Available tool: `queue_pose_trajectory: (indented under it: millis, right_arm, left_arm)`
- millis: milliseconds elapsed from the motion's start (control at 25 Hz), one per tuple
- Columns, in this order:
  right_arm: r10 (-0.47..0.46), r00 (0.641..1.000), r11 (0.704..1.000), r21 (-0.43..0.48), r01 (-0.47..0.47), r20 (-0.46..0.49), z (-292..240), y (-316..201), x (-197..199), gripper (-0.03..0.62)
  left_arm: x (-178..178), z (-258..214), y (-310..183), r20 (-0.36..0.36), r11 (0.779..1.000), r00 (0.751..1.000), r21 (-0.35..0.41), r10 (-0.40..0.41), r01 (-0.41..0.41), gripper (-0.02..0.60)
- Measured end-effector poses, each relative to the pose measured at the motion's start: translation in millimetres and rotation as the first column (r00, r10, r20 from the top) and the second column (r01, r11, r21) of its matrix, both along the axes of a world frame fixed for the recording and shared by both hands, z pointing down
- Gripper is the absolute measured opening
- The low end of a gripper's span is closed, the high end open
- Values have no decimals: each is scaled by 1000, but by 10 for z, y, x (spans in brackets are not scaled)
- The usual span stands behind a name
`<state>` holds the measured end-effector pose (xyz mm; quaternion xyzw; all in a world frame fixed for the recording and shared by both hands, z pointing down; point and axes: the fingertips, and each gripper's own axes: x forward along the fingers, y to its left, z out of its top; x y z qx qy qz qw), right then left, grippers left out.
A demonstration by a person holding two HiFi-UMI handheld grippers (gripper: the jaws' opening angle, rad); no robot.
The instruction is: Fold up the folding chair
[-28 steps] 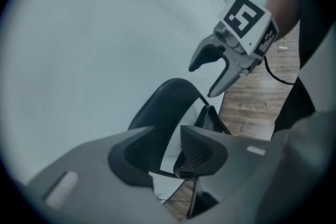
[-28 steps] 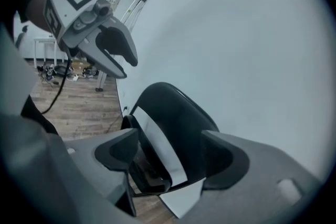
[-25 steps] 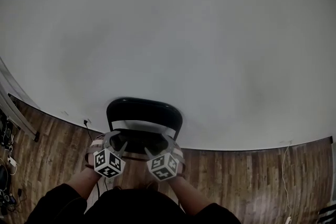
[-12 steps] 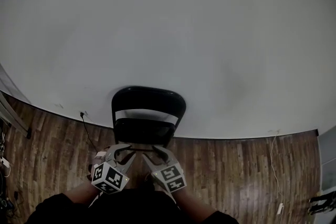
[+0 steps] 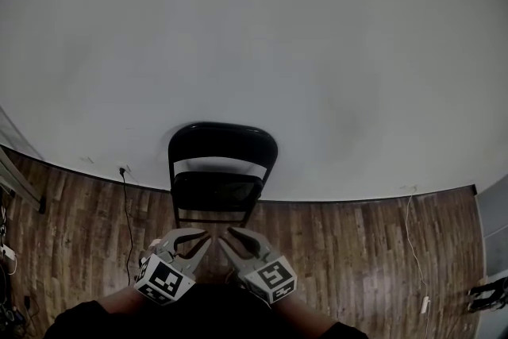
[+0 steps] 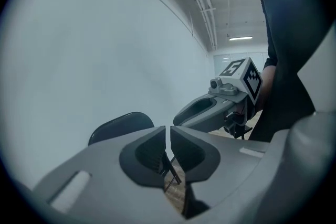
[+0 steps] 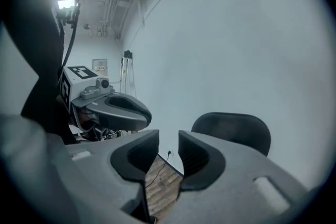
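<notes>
The black folding chair stands on the wood floor against the white wall, its seat a dark panel under the curved backrest. Neither gripper touches it. My left gripper and right gripper hover side by side in front of it, close to my body, tips pointing toward each other. Both jaws have just been closing with nothing between them. In the left gripper view my left gripper shows only a hairline slit, with the backrest beyond. In the right gripper view my right gripper keeps a clear gap, with the backrest beyond.
A wall socket with a black cable is left of the chair. Another thin cable trails along the floor at right. Clutter sits at the left edge. The white wall rises right behind the chair.
Both grippers have drawn back from the chair's seat toward my body and risen, their jaws narrowing. The chair stands free, farther from the grippers than before.
</notes>
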<state>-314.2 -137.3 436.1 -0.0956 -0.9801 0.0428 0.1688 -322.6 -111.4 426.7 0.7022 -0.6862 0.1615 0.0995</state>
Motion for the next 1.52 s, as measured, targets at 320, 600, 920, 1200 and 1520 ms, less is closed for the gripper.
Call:
queue_pose_trajectory:
  millis: [320,600,920,1200,1520]
  right_arm:
    - [-40,986,998,-49,48,161,-449,-51,129,70]
    - [-89,969,994,-45,102,232,-681,-41,239,11]
    - [-91,979,988,-105,111,181,-236,-108,316,2]
    - [-127,978,988,-69,140,165,-164,-97,293,2]
    - [-132,979,986,-79,145,155,-126,-111,258,2]
  left_arm:
    - [190,-448,-135,-50,996,999,90,13,-9,2]
    - [327,-549,-241,-120,988,991,145,63,-46,2]
    - [318,-173,-278,-227,994,973,112,32,-7,2]
    - [293,-74,-299,-269,995,963,98,18,9,2]
    - [317,-42,-323,-248,996,968,87,36,-14,2]
